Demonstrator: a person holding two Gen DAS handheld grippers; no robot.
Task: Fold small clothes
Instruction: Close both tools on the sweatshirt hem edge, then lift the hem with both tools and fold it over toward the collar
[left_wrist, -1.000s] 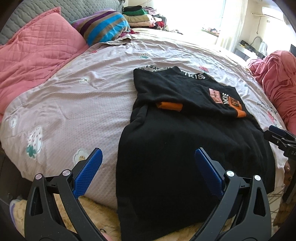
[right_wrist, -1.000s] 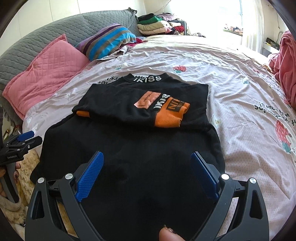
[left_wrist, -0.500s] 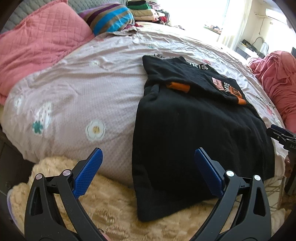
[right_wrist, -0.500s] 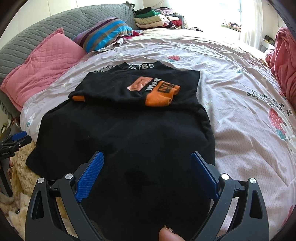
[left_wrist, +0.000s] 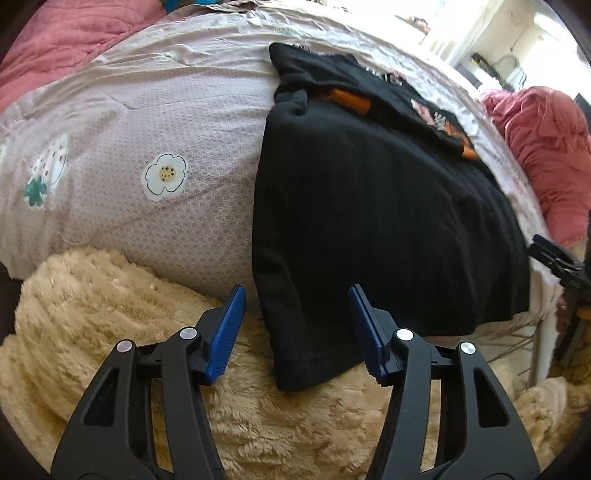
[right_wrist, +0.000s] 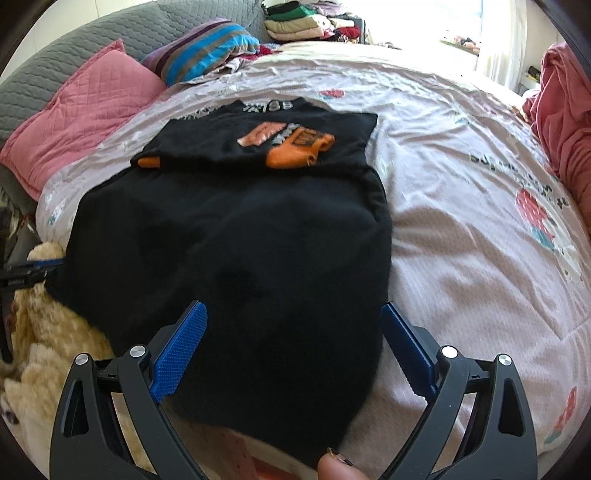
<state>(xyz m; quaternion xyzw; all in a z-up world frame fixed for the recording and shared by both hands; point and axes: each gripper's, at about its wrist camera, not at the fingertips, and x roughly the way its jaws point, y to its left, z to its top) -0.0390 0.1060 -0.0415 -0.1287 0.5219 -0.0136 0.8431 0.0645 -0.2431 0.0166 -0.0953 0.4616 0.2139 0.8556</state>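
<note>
A black shirt (left_wrist: 369, 203) lies flat on the bed, its orange-cuffed sleeves (right_wrist: 295, 151) folded across the chest. Its hem hangs over the bed's near edge. My left gripper (left_wrist: 297, 295) points down at the hem's left corner. Its jaws are closing with the corner between the blue pads (left_wrist: 229, 325), which stand apart from the cloth. My right gripper (right_wrist: 291, 306) hovers wide open over the black shirt (right_wrist: 240, 240) near the hem's right side. Each gripper also shows in the other's view: the right gripper (left_wrist: 554, 254) and the left gripper (right_wrist: 29, 271).
A cream fluffy rug (left_wrist: 110, 314) lies below the bed edge. Pink pillow (right_wrist: 81, 110), striped pillow (right_wrist: 207, 48) and a stack of folded clothes (right_wrist: 295, 22) are at the head end. A pink blanket (left_wrist: 546, 155) lies right. A fingertip (right_wrist: 336, 465) shows under the right gripper.
The left gripper has sunk and tilted down toward the hem corner, and its jaws have narrowed around it. The right gripper has drawn back toward the hem, still wide open.
</note>
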